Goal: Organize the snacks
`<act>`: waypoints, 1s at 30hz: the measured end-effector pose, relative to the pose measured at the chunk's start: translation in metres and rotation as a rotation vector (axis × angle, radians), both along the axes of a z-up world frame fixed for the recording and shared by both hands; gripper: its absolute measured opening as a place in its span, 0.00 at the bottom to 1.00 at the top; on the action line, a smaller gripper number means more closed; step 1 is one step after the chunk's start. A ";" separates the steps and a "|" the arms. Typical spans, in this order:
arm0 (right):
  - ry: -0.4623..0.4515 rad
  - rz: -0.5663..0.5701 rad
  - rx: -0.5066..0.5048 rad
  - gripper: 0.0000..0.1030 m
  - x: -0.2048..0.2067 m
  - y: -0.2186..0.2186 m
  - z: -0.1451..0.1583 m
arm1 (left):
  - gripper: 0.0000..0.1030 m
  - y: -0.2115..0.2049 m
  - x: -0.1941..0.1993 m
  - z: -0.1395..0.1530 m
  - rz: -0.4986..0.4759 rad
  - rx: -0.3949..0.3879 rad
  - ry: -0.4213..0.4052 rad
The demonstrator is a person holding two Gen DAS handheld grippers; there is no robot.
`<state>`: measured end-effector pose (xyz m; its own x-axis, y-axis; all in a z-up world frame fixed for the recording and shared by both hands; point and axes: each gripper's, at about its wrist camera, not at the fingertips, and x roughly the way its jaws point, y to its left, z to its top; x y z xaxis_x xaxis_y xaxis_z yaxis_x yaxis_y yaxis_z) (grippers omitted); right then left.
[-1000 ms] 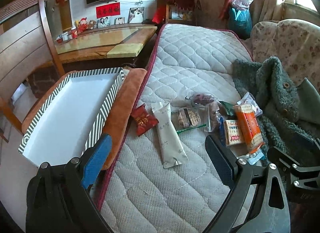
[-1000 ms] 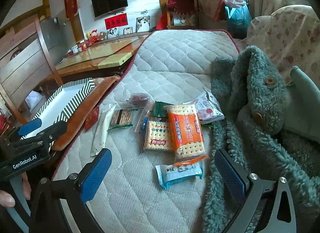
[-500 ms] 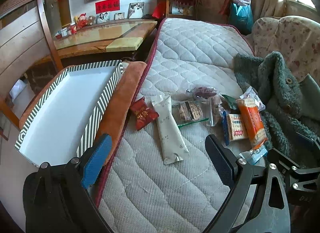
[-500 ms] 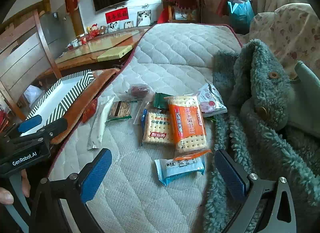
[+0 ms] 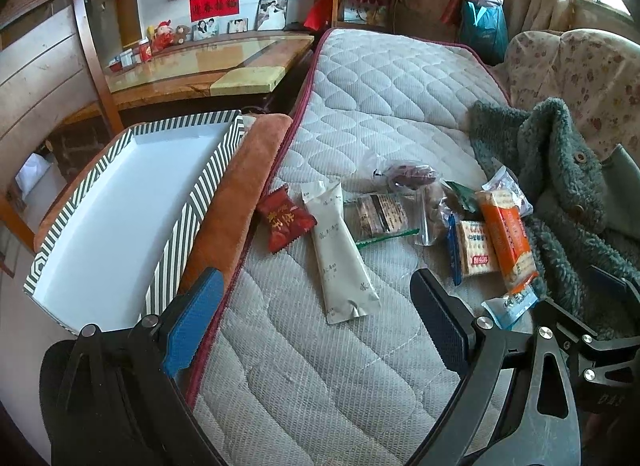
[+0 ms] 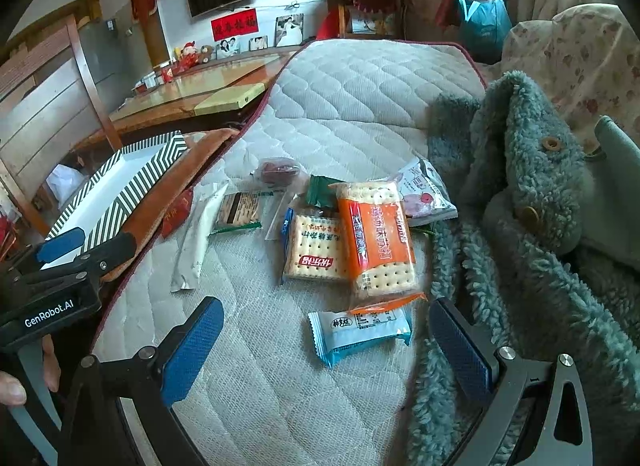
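Task barely begun: I see the striped cardboard box (image 5: 120, 201) empty, white inside, beside the quilted mattress (image 5: 384, 105). Crinkly foil and film snack packets (image 6: 352, 242) lie scattered on the mattress. I hold left gripper (image 5: 316, 330) and right gripper (image 6: 332, 346), fingers apart, gripping nothing.

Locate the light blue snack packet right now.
The light blue packet lies on the mattress, just below the orange cracker pack, between the open right gripper fingers, beside the green fleece coat.
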<state>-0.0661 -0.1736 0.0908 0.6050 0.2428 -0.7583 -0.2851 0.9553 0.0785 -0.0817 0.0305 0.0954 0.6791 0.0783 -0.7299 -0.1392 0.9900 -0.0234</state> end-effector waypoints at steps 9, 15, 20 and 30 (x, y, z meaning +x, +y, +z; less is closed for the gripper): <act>0.004 -0.002 -0.022 1.00 0.001 0.002 -0.004 | 0.92 0.001 0.001 -0.006 -0.005 -0.006 0.018; -0.009 -0.026 -0.061 1.00 0.002 0.000 -0.001 | 0.92 0.000 0.001 -0.008 -0.007 -0.004 0.023; -0.014 -0.021 -0.064 1.00 0.003 0.000 -0.003 | 0.92 -0.003 0.002 -0.007 -0.007 0.002 0.018; 0.003 -0.019 -0.079 1.00 0.005 -0.001 -0.009 | 0.92 -0.006 0.004 -0.011 -0.017 0.004 0.031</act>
<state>-0.0606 -0.1744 0.0820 0.6069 0.1705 -0.7763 -0.2663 0.9639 0.0036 -0.0779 0.0249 0.0846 0.6575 0.0702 -0.7502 -0.1233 0.9923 -0.0152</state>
